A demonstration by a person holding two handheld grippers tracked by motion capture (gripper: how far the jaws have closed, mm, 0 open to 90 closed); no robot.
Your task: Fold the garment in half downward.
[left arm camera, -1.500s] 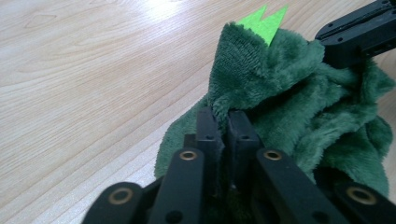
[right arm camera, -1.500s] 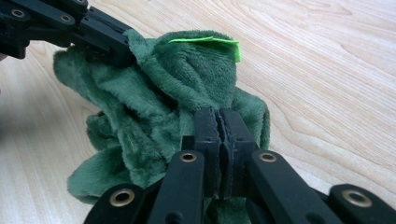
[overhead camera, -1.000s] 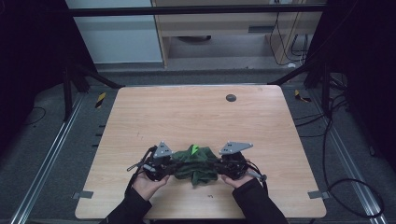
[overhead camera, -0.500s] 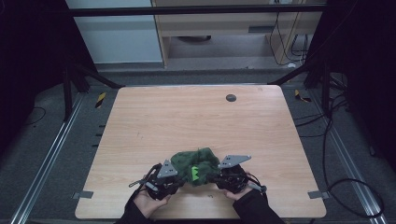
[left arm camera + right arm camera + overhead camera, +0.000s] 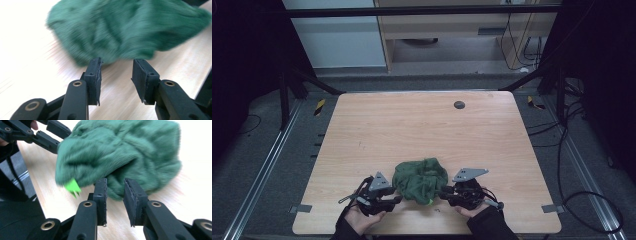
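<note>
Wooden table [image 5: 412, 135] under dim lighting, with grey flooring and rails around it; the work sits at the near edge, close to the person.

Left gripper [image 5: 117, 68]: jaws parted to a moderate gap, having just been opening. Bare table shows between the pads; the green cloth [image 5: 125, 27] lies just beyond the tips, apart from them. In the high view this gripper [image 5: 394, 199] rests at the cloth's left flank.

Right gripper [image 5: 114, 187]: jaws at a narrower gap, also just been opening. Cloth shows through the gap behind the tips, but the pads do not press on it. In the high view it [image 5: 446, 192] sits at the cloth's right flank.

Cloth [image 5: 419, 179]: a bunched, rounded heap on the table between the two grippers, near the front edge. A bright green tag [image 5: 73, 187] pokes out at its near side.

Farther out: a small dark round mark [image 5: 459, 104] near the table's far edge, well apart from the work.

Assessment: the cloth has been gathered and set down, and both grips appear released. It is not neatly folded; any flattening or squaring-up remains to be done.
</note>
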